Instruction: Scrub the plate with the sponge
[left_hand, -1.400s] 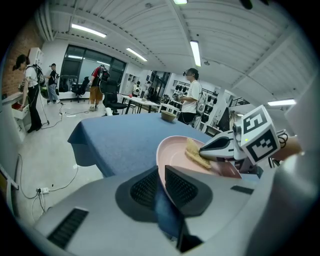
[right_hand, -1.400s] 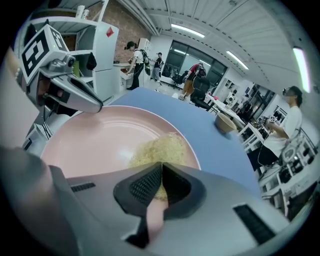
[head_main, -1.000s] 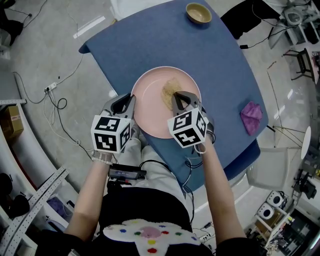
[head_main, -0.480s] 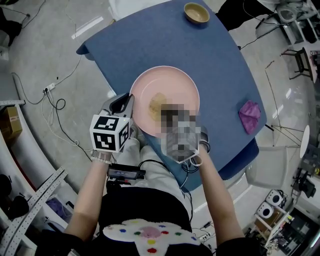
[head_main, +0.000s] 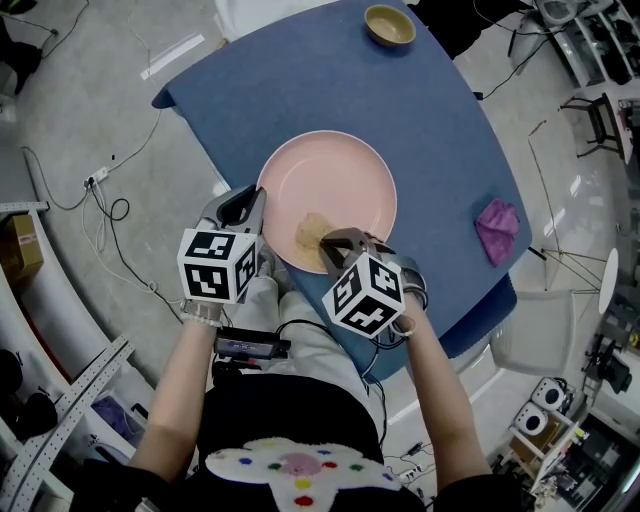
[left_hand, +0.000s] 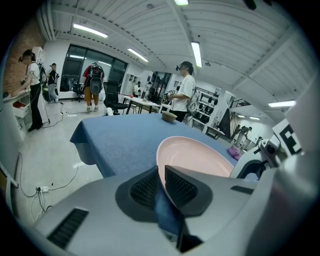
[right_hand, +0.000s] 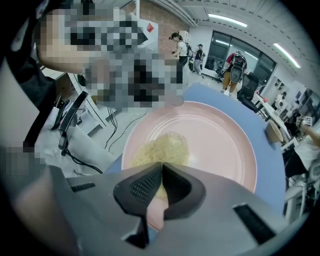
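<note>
Plate (head_main: 335, 185), head view: pink, round and shallow, sitting on the blue tabletop (head_main: 300, 90) close to its near edge. Your left tool (head_main: 250, 203) bites its left rim. Your right tool (head_main: 335, 243) presses the sponge (head_main: 310, 232), a tan pad, onto the plate's near side. The bowl (head_main: 389, 24) at the far edge and the purple cloth (head_main: 497, 226) at the right are both well apart from the work.

Left tool view: the jaws are narrowly parted and clamped across the plate (left_hand: 200, 157) rim, one pad above it and one below. The plate looks stiff, glossy, likely slippery and breakable. Judged best held as you hold it, at the rim with the pads square.

Right tool view: the jaws are almost together, pinching the near edge of the sponge (right_hand: 160, 149), and the rest of it lies flat on the plate (right_hand: 220, 145). The sponge looks light, soft and compressible. It may fold or slip free under hard strokes, so grip it deep and keep the pressure moderate.
</note>
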